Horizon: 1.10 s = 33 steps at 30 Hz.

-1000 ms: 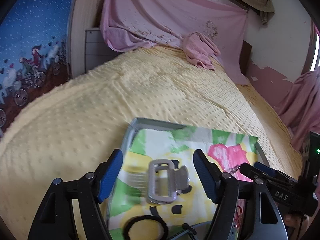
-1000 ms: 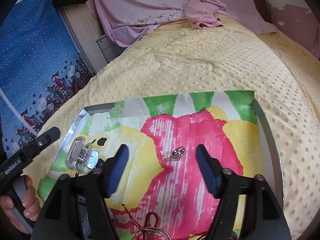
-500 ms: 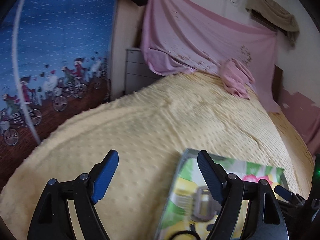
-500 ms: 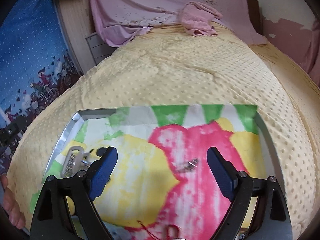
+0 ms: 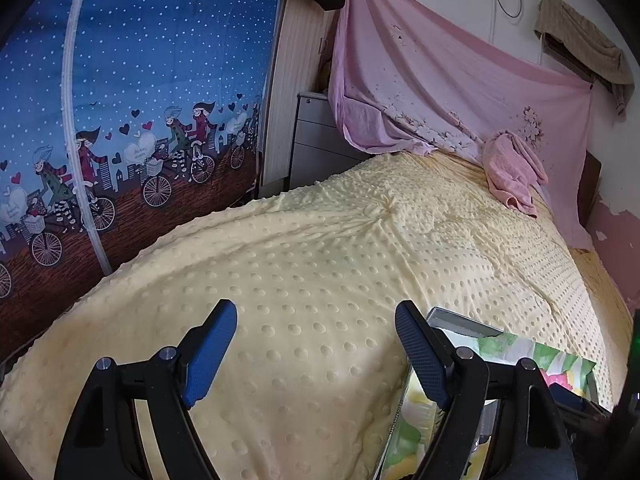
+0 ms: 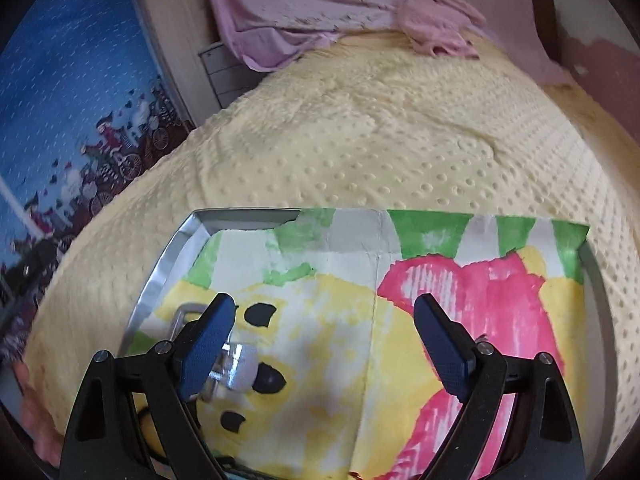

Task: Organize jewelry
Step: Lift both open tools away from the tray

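A metal tray (image 6: 160, 276) lined with a painted yellow, pink and green paper lies on the yellow bed. A silver hair clip (image 6: 236, 368) lies on the tray's left part, partly behind my right gripper's left finger. My right gripper (image 6: 324, 344) is open and empty above the tray. My left gripper (image 5: 316, 352) is open and empty over the bare blanket, left of the tray (image 5: 460, 322), whose corner shows at lower right. The small silver ring is out of view.
A dotted yellow blanket (image 5: 340, 248) covers the bed. A pink cloth (image 5: 512, 168) lies at its far end under a hanging pink sheet. A blue patterned wardrobe (image 5: 120, 100) and grey drawers (image 5: 316, 144) stand to the left.
My left gripper swung left, off the tray and the hair clip, over the blanket. My right gripper shifted left across the tray; the small ring left its view.
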Each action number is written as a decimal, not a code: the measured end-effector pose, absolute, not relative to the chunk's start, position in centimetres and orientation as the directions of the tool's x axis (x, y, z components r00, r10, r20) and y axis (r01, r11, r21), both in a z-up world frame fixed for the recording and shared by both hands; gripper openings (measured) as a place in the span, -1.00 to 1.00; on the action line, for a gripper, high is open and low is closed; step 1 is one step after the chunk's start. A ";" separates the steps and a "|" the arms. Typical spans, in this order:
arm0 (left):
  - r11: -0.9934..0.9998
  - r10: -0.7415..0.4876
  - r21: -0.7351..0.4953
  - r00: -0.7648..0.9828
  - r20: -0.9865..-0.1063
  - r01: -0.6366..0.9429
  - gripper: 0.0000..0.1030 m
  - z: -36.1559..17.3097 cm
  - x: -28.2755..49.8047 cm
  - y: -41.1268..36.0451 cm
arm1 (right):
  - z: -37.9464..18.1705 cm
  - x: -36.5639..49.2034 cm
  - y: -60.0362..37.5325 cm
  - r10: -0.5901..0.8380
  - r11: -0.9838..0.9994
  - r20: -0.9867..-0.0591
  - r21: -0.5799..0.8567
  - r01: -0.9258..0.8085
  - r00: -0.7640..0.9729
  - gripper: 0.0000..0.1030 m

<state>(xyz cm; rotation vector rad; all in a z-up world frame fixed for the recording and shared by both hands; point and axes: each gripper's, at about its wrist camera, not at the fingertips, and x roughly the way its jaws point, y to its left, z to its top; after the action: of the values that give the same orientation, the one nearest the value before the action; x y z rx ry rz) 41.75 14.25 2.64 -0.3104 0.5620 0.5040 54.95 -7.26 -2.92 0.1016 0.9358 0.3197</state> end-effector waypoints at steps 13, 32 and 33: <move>0.750 0.373 -0.254 0.707 -0.600 -0.611 0.56 0.8 40.3 16.7 | -3.2 55.1 -5.1 0.452 0.887 -0.722 0.299 -0.352 0.523 0.70; 0.714 0.394 -0.274 0.694 -0.603 -0.644 0.56 1.3 38.0 16.8 | -1.7 53.2 -3.1 0.612 0.769 -0.644 0.349 -0.535 0.460 0.70; 0.716 0.395 -0.271 0.694 -0.602 -0.644 0.56 1.4 38.0 16.8 | -1.6 53.1 -2.9 0.623 0.760 -0.635 0.353 -0.546 0.457 0.70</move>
<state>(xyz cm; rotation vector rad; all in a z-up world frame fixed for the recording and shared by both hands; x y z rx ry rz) 37.97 16.80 1.39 -0.4948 0.5412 0.6071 53.13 -2.90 -1.58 0.1035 0.8259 0.7220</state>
